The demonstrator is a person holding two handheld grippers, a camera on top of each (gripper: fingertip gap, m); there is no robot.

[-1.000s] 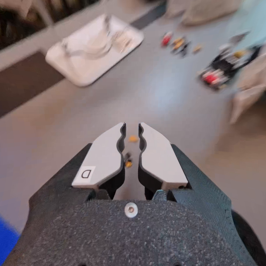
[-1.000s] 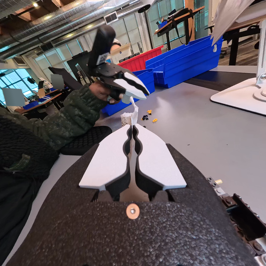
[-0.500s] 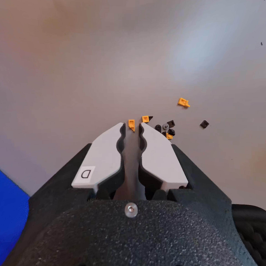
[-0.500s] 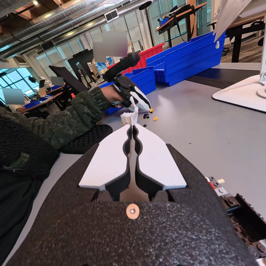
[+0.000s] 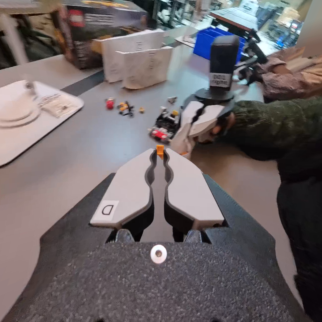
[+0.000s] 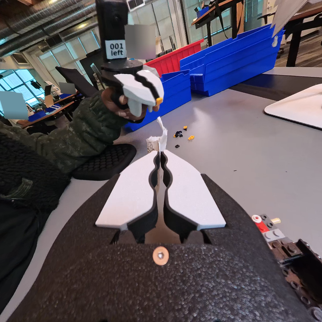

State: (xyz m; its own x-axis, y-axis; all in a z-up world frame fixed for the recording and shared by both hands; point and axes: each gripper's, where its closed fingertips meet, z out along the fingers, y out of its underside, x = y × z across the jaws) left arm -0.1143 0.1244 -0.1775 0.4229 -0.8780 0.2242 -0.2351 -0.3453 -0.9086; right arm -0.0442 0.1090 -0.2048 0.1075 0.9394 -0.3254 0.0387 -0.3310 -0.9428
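Observation:
My left gripper (image 5: 160, 152) is shut on a small orange brick piece (image 5: 160, 150), pinched at the fingertips and lifted above the grey table (image 5: 87, 156). It also shows in the right wrist view (image 6: 157, 102), raised with the orange piece (image 6: 159, 100) at its tips. My right gripper (image 6: 160, 153) is shut on a torn white paper bag (image 6: 157, 142), which sticks up past the fingertips. It shows in the left wrist view (image 5: 195, 120) with the bag (image 5: 183, 139) hanging below it, beside a black and red brick model (image 5: 165, 125).
Loose orange and black small pieces (image 6: 182, 135) lie on the table. More loose pieces (image 5: 124, 106) lie farther off. A white tray (image 5: 34, 111) is at the left, white paper bags (image 5: 139, 64) at the back. Blue bins (image 6: 226, 64) line the table's far edge. Across from one pair of fingers to the other is roughly 9 cm.
My left gripper dipped to the loose pieces, closed on an orange piece and lifted it, swinging up toward the right gripper. The right gripper stayed shut on the bag.

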